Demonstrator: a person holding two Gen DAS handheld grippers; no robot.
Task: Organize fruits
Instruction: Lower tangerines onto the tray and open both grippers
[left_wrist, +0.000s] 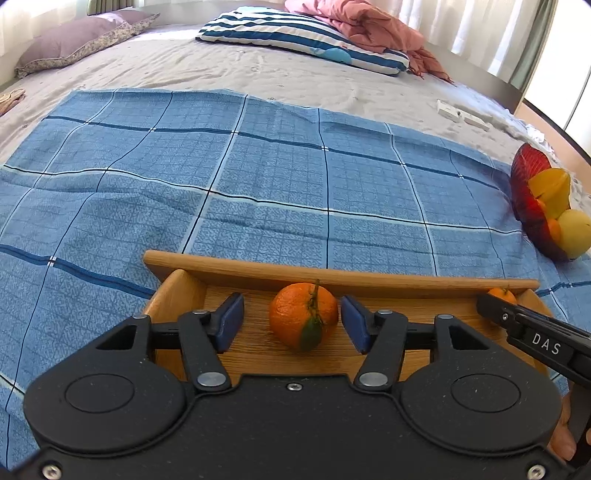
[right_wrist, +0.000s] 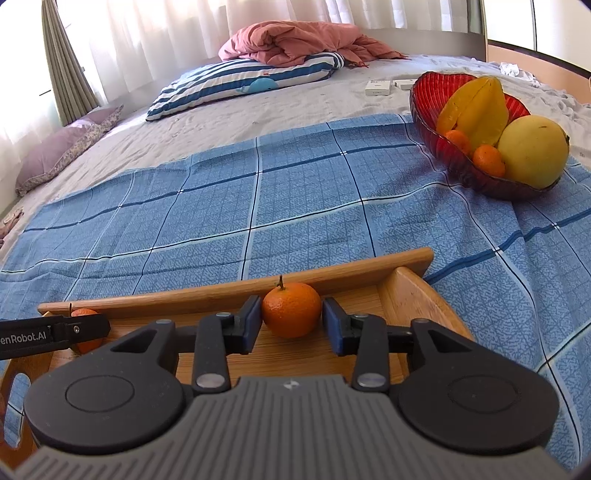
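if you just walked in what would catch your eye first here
Probably the red bowl on the blue checked cloth, far right, heaped with a star fruit, a yellow fruit and small oranges. Then the wooden tray in front, with a tangerine between each gripper's open pads.

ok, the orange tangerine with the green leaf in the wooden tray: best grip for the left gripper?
Grip the orange tangerine with the green leaf across its round middle, coming from the near side. The stem points up and the wooden tray wall stands right behind it. The left gripper fingers already flank it with gaps.
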